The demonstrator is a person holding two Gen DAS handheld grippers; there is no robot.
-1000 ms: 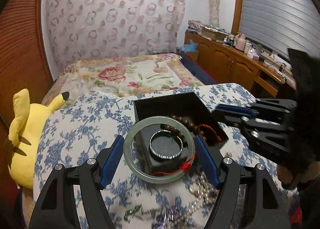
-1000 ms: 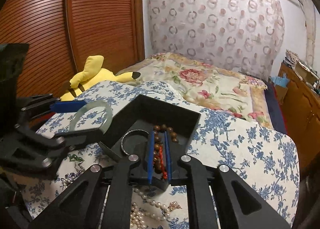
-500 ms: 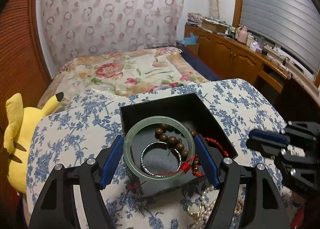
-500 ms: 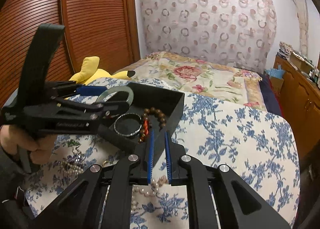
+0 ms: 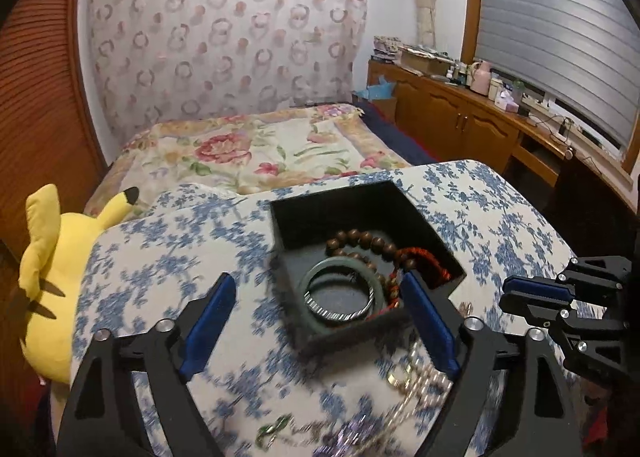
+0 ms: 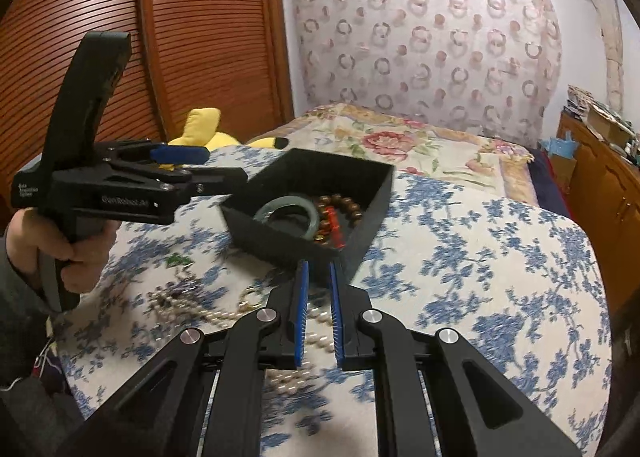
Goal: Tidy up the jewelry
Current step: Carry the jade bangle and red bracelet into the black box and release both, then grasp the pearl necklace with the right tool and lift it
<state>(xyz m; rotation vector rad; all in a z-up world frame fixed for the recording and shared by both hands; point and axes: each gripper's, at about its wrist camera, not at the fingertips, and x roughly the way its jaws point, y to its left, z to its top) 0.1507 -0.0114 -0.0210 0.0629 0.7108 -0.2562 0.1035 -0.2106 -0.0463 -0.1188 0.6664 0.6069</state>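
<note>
A black open box (image 5: 332, 193) stands on the blue-flowered tablecloth (image 5: 160, 257). In it lie a green jade bangle (image 5: 305, 283), a silver bangle (image 5: 332, 313), a brown bead bracelet (image 5: 360, 237) and a red cord (image 5: 424, 257). My left gripper (image 5: 316, 279) hovers at the box's near corner. Its jaws are opening, and the pads stand clear of the jade bangle below them. My right gripper (image 6: 318, 269) is shut and empty, just short of the box (image 6: 360, 225). A pearl necklace (image 6: 208, 311) lies loose on the cloth before it.
A gold ring (image 5: 398, 379) and a small green piece (image 5: 272, 427) lie among the loose chains near the front edge. A yellow plush toy (image 5: 52, 277) sits off the table's left side. A bed (image 5: 260, 153) lies beyond, with wooden cabinets (image 5: 460, 117) on the right.
The jade bangle has left my left gripper's pads and now lies in the box around the silver bangle. The left jaws stand wider. My right gripper has drawn back from the box.
</note>
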